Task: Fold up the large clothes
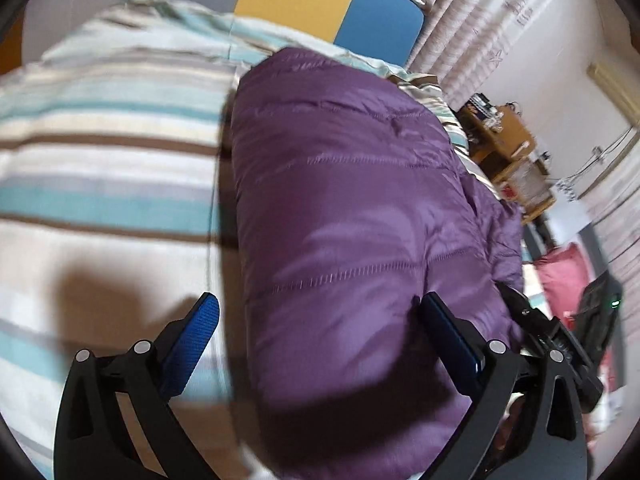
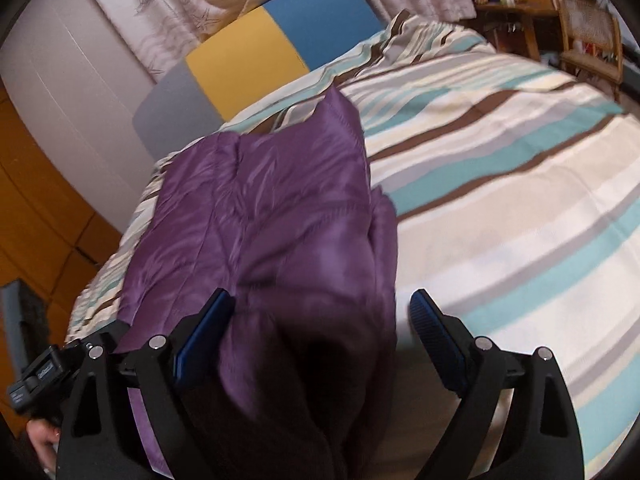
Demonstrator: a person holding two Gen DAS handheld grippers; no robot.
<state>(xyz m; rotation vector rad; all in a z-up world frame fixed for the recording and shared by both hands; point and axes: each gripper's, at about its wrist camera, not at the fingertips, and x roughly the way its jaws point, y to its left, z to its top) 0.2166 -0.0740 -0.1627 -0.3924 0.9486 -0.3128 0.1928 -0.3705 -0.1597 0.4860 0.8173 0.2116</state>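
One purple quilted jacket lies on the bed, on top of one striped bedcover in teal, brown, cream and grey bands. From the left wrist view the jacket runs as a long puffy slab up the middle, with stitched seams crossing it. The left gripper hangs over the jacket's near end, its two blue-padded fingers spread as wide as they go; one pad is over the bedcover, the other over the purple fabric, and nothing is pinched between them.

Over to the right wrist view: the same jacket lies folded and rumpled toward the bed's edge, with one flap pointing up toward the headboard, which shows three panels, grey, yellow and blue. The right gripper stands wide apart too, two pads, purple fabric bulging up between them, yet neither pad presses on it as far as I can see. Low at the left edge, the other gripper's body with a hand under it. One wooden chair sits beyond the bed, beside patterned curtains
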